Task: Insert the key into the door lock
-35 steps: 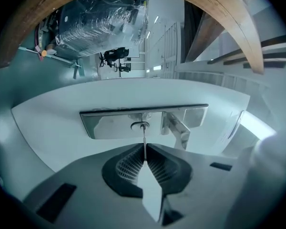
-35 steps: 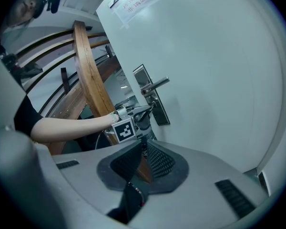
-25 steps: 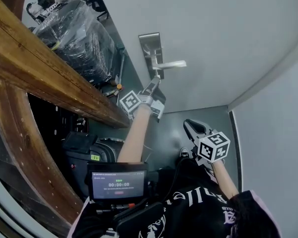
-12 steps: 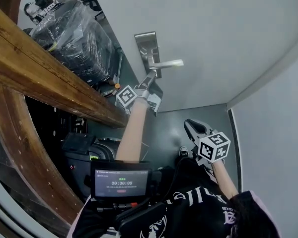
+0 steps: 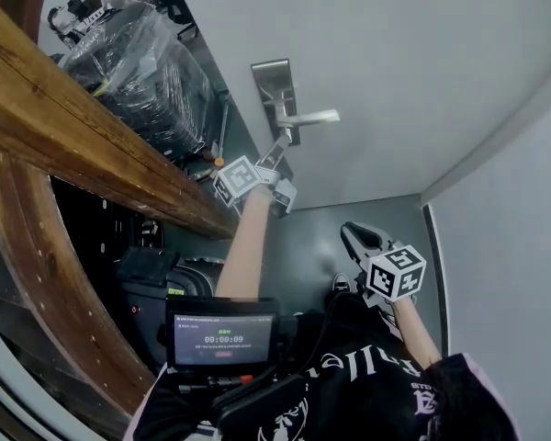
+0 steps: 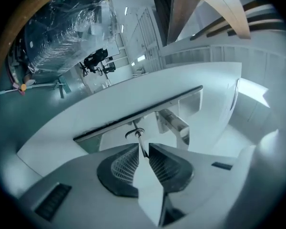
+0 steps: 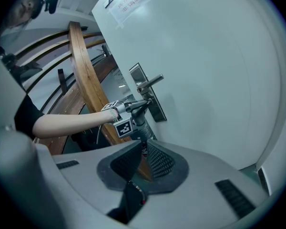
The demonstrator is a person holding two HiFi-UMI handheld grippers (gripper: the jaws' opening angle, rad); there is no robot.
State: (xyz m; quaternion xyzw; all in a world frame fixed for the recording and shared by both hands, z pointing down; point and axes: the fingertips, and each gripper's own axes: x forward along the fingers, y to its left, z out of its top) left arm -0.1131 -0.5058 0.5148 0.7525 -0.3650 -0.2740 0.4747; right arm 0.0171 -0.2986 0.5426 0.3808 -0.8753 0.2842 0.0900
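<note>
A silver lock plate (image 5: pixel 273 81) with a lever handle (image 5: pixel 310 117) is mounted on the white door (image 5: pixel 395 53). My left gripper (image 5: pixel 283 141) is held up to the plate just below the handle, shut on a thin metal key (image 6: pixel 139 142). In the left gripper view the key's tip reaches the round keyhole (image 6: pixel 133 133) beside the handle (image 6: pixel 175 124); how deep it sits is unclear. My right gripper (image 5: pixel 349 231) hangs low near my body, away from the door, jaws together with nothing held. The right gripper view shows the left gripper (image 7: pixel 145 103) at the plate (image 7: pixel 145 87).
A curved wooden beam (image 5: pixel 73 127) runs along the left. Behind it stands a plastic-wrapped black bundle (image 5: pixel 138 62). A small screen (image 5: pixel 219 331) sits at my chest. A second white wall (image 5: pixel 505 228) closes the corner on the right, above grey floor (image 5: pixel 312 246).
My left gripper has risen slightly toward the lock plate under the handle, carrying the key. The right gripper has stayed put.
</note>
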